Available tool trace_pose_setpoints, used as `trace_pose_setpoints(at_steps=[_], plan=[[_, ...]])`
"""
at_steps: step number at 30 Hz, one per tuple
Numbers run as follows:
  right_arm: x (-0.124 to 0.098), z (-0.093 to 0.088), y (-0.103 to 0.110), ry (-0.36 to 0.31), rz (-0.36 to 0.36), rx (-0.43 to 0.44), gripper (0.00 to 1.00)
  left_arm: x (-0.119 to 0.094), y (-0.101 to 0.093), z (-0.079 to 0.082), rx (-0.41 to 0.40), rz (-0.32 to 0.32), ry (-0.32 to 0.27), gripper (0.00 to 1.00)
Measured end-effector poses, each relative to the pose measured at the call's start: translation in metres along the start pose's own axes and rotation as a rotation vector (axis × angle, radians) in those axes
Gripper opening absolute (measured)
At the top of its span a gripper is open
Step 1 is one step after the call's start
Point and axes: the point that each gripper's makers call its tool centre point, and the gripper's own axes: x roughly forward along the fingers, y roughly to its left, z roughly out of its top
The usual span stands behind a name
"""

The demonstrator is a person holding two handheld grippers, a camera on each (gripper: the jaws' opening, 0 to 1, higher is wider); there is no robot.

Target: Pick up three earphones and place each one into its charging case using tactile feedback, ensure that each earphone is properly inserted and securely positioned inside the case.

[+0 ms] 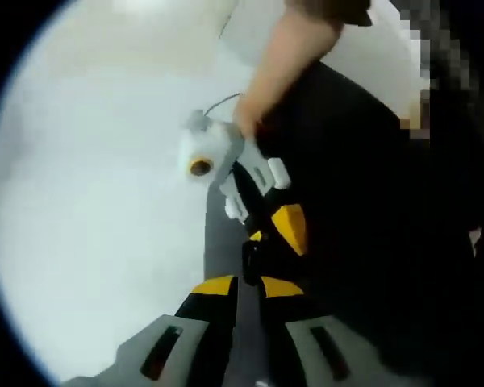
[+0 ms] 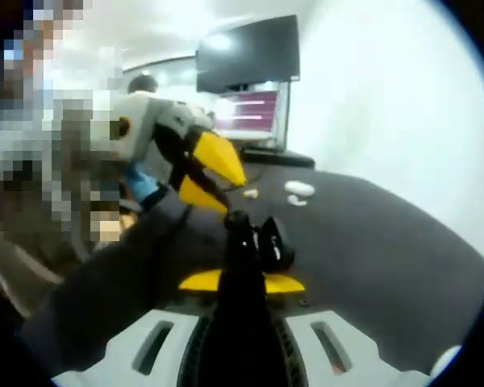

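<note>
Here a small black charging case (image 2: 273,244) sits at the tips of the right gripper (image 2: 240,242), whose yellow-tipped fingers (image 2: 202,280) look pressed together on or just beside it; the exact hold is hard to tell. Farther back on the dark tabletop (image 2: 387,258) lie white earphones (image 2: 298,189) and small pieces, well apart from the case. The left gripper (image 2: 206,173), fingers slightly spread and empty, hovers near the case. The step looks like steadying the case; next, an earphone must be fetched and seated. A monitor (image 2: 250,81) glows behind.
</note>
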Motion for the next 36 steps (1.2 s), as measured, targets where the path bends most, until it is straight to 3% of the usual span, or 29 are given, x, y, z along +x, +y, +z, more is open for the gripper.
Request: trace_pose_setpoints(at_steps=[6,10,16,23,28,36], plan=[[0.0,0.0,0.0,0.001,0.002,0.001,0.19,-0.001,0.003,0.011,-0.274,-0.104,-0.142,0.08],[0.0,0.0,0.0,-0.001,0.001,0.003,0.19,0.004,0.001,0.021,-0.361,-0.145,-0.198,0.11],[0.0,0.0,0.0,-0.001,0.003,0.002,0.19,0.013,-0.005,0.019,-0.407,-0.185,-0.197,0.13],[0.0,0.0,0.0,-0.001,0.005,0.003,0.19,0.018,-0.012,0.013,-0.395,-0.212,-0.16,0.19],[0.0,0.0,0.0,-0.001,0.005,0.003,0.19,0.01,-0.01,0.018,-0.383,-0.194,-0.195,0.16],[0.001,0.0,0.001,-0.001,0.003,0.004,0.19,0.019,-0.013,0.024,-0.38,-0.201,-0.188,0.18]])
